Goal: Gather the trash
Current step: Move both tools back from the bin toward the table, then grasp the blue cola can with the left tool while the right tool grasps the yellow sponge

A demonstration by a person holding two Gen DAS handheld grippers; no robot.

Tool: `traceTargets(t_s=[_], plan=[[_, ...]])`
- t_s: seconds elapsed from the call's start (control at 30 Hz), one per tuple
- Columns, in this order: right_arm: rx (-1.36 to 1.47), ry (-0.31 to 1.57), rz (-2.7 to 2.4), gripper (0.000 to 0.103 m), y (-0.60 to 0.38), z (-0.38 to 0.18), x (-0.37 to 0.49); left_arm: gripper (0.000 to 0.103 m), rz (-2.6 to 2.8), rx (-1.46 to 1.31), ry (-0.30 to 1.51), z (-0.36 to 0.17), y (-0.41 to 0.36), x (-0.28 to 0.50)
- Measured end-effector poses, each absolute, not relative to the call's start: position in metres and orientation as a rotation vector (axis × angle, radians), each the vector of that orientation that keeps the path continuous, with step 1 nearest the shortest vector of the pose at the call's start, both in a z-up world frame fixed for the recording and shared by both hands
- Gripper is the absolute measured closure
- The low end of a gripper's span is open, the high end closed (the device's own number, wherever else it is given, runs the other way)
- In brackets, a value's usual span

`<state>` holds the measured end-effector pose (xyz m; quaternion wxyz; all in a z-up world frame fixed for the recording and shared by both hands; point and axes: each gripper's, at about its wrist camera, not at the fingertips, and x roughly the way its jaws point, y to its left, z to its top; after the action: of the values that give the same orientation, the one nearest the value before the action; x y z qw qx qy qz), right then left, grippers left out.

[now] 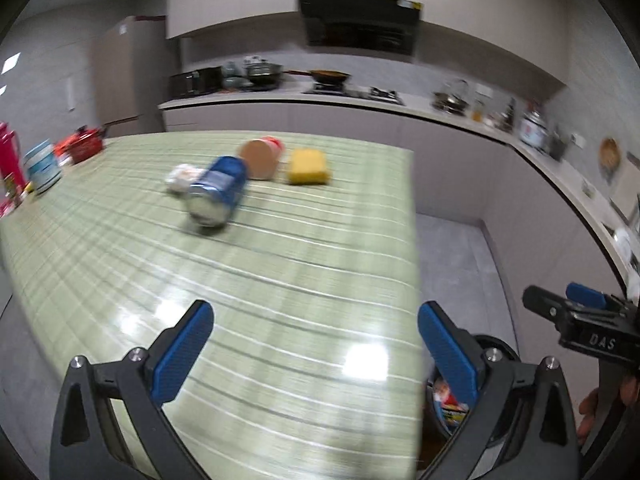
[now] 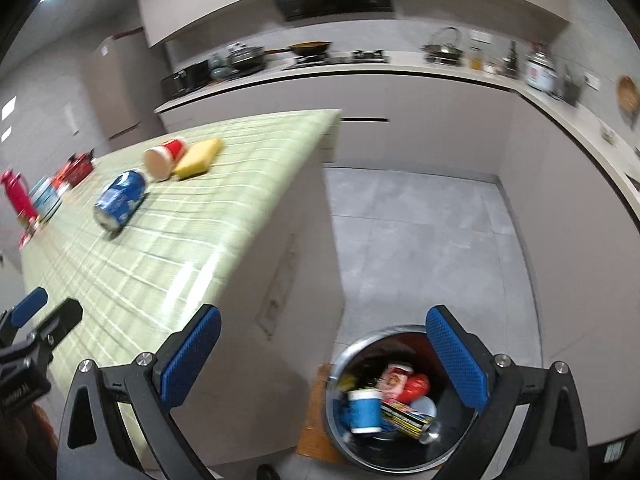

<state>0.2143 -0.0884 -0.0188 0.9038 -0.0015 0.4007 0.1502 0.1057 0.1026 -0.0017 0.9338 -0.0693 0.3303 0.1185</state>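
Observation:
A blue can (image 1: 216, 192) lies on its side on the green striped table (image 1: 280, 300); it also shows in the right wrist view (image 2: 119, 199). Behind it lie a red paper cup (image 1: 262, 158) (image 2: 165, 158), a yellow sponge (image 1: 308, 166) (image 2: 199, 159) and a crumpled white wrapper (image 1: 182, 178). My left gripper (image 1: 316, 344) is open and empty above the table's near edge. My right gripper (image 2: 324, 348) is open and empty above the round metal trash bin (image 2: 340, 360), which holds several pieces of trash. The right gripper also shows in the left wrist view (image 1: 568, 304).
A red pot (image 1: 84, 146), a white-blue tub (image 1: 42, 166) and a red bottle (image 2: 18, 196) stand at the table's far left. The bin's rim (image 1: 496, 344) stands on the grey floor to the right of the table. A kitchen counter with pots runs behind.

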Motion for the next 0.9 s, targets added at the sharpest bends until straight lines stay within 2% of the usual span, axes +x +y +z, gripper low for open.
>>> traceTargets(t_s=[0.5,0.7,0.9], plan=[[-0.076,0.834,0.407,0.0,0.052,-0.01,0.279,0.002,0.284,-0.204,0.683,-0.014,0.223,0.163],[-0.105,0.836,0.431,0.0,0.099,-0.014,0.319,0.011,0.243,-0.21,0.711,-0.027,0.248,0.2],[-0.098,0.867,0.442,0.007,0.128,-0.029,0.357,0.025,0.189,-0.232,0.753,-0.039,0.262,0.233]])
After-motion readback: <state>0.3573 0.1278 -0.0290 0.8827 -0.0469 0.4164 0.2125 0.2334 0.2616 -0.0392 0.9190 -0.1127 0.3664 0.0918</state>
